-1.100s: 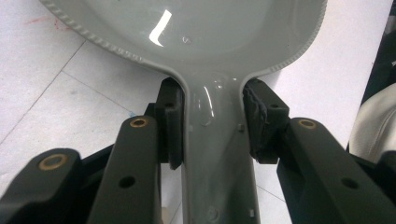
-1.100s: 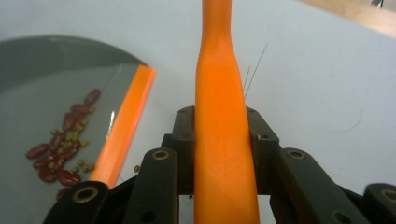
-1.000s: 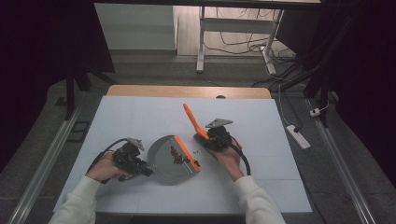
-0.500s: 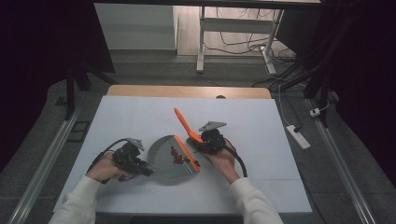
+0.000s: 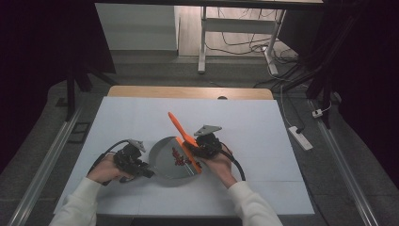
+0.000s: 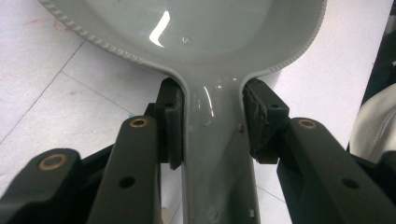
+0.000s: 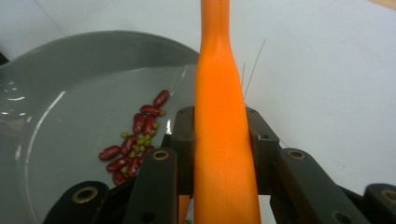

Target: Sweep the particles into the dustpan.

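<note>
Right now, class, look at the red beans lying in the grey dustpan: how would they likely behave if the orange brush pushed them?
The red beans look smooth and rounded, so they would probably roll and scatter rather than move as one clump. The dustpan has a glossy surface, so they would likely slide easily. The small green grains among them seem light and could skip aside.

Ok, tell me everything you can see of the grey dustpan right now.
The grey dustpan is a smooth, glossy scoop, plastic by its look, with a round pan, a ribbed rim and a short flat handle. It lies on the white table. The left gripper is shut on the handle, one pad pressed on each side. Inside lies a small heap of red beans mixed with little green ones. The orange brush, clamped in the right gripper, crosses the pan's right edge.
</note>
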`<state>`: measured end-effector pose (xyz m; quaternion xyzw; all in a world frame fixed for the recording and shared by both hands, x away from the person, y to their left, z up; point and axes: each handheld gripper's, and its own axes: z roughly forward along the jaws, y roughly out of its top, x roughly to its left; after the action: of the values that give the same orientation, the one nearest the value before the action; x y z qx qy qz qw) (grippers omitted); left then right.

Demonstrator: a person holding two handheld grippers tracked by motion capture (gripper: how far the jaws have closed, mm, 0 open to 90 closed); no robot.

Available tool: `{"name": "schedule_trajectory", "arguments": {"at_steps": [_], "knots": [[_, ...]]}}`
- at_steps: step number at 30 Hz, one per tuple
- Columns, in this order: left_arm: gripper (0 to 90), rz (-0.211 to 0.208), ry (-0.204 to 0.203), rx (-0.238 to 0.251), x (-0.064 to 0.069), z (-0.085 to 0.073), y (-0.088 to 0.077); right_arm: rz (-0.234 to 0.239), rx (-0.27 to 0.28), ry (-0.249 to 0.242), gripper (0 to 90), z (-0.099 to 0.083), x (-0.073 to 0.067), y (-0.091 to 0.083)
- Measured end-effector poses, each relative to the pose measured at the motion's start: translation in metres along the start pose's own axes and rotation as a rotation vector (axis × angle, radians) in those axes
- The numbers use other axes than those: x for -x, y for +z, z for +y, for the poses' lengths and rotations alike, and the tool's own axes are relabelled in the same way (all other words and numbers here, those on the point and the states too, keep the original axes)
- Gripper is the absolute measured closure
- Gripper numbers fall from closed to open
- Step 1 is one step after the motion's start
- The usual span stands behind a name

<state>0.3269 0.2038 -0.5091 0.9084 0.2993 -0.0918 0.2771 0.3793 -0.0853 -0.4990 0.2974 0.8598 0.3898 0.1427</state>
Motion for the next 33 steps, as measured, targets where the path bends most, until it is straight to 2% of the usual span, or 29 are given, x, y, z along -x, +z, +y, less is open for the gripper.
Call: {"name": "schedule_trajectory", "arguments": {"at_steps": [4, 7, 8, 10, 11, 14, 25, 29, 33], "knots": [[61.4, 0.001, 0.0, 0.0, 0.0, 0.0, 0.0, 0.018, 0.012, 0.012, 70.0, 0.001, -0.003, 0.0], [61.4, 0.001, 0.0, 0.0, 0.0, 0.0, 0.0, 0.055, 0.028, 0.027, 70.0, 0.002, -0.006, 0.0], [61.4, 0.001, 0.003, -0.004, 0.0, 0.0, 0.0, 0.078, 0.034, 0.029, 70.0, 0.003, -0.007, 0.0], [61.4, 0.001, 0.001, -0.001, 0.0, 0.0, 0.0, 0.161, 0.058, 0.064, 70.0, 0.004, -0.006, -0.001], [61.4, 0.001, 0.001, -0.001, 0.0, 0.0, 0.0, 0.17, 0.071, 0.07, 70.0, 0.005, -0.006, -0.002], [61.4, 0.002, 0.003, -0.001, 0.0, 0.0, 0.0, 0.118, 0.078, 0.036, 70.0, 0.007, -0.006, -0.007], [61.4, 0.005, 0.005, -0.009, 0.0, 0.0, 0.001, -0.006, 0.112, 0.057, 70.0, 0.006, 0.019, -0.025], [61.4, 0.004, 0.002, -0.005, 0.0, 0.0, 0.001, -0.04, 0.095, 0.074, 70.0, 0.001, 0.026, -0.025], [61.4, 0.003, 0.0, -0.002, 0.0, 0.0, 0.001, -0.057, 0.069, 0.069, 70.0, -0.004, 0.027, -0.019]]}}
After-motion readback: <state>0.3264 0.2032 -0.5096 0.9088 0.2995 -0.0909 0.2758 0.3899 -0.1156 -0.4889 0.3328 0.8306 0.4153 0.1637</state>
